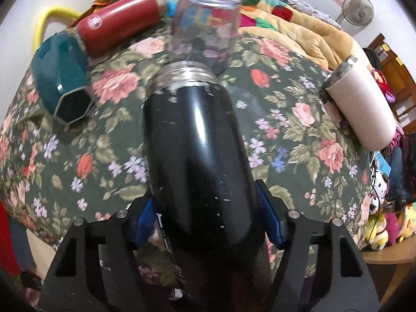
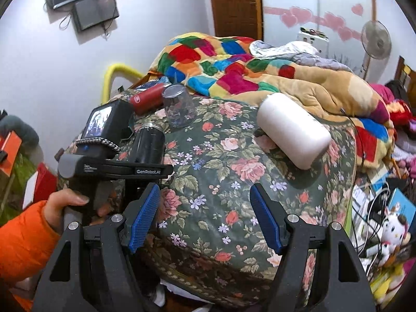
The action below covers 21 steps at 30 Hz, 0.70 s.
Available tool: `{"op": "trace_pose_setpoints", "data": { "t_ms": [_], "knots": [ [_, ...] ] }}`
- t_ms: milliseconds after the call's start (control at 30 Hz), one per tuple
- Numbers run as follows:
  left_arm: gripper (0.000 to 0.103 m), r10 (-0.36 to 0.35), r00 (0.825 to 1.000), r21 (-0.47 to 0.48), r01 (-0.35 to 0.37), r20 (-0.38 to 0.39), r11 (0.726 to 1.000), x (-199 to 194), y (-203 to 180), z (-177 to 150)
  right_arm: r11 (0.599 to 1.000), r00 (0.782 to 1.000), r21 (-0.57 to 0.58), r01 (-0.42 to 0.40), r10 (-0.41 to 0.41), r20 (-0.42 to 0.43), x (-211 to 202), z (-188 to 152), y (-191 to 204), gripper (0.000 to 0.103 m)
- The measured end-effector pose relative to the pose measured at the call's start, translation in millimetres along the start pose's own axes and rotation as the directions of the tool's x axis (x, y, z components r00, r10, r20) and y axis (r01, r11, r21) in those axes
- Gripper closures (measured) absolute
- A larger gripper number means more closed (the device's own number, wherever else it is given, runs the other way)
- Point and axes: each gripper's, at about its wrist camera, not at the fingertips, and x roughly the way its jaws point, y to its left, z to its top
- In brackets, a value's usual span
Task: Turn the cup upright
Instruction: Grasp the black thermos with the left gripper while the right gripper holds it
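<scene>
My left gripper (image 1: 208, 215) is shut on a black steel cup (image 1: 195, 140) with a bare threaded metal mouth that points away from me, over the floral tablecloth (image 1: 299, 135). In the right wrist view the same black cup (image 2: 149, 143) stands roughly upright in the left gripper (image 2: 145, 167), mouth up. My right gripper (image 2: 205, 218) is open and empty above the cloth, nearer the front edge. A white cup (image 2: 291, 132) lies on its side to the right; it also shows in the left wrist view (image 1: 361, 104).
A clear plastic cup (image 1: 205, 23) stands upside down behind the black cup. A red bottle (image 1: 119, 23) and a teal faceted cup (image 1: 62, 72) lie on their sides at the left. A colourful quilt (image 2: 234, 70) is heaped behind. Toys (image 2: 390, 234) clutter the right.
</scene>
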Motion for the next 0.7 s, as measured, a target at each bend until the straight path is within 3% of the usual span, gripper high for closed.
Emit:
{"op": "trace_pose_setpoints", "data": {
  "t_ms": [167,333,700],
  "knots": [
    [0.037,0.016,1.000,0.049,-0.017,0.026,0.999,-2.9,-17.3,1.7,0.999,1.000,0.042,-0.003,0.003,-0.003,-3.9,-6.0,-7.8,0.034],
    [0.038,-0.014,0.994,0.080,0.005,0.112,0.997,-33.2,-27.5,-0.9,0.998,1.000,0.061,0.012,-0.013,0.004,-9.2,-11.1,-14.4,0.034],
    [0.040,-0.039,0.947,0.189,-0.024,0.320,0.982,-110.7,-49.0,-11.4,0.994,1.000,0.108,0.005,-0.007,0.021,-9.9,-8.0,-22.9,0.034]
  ]
}}
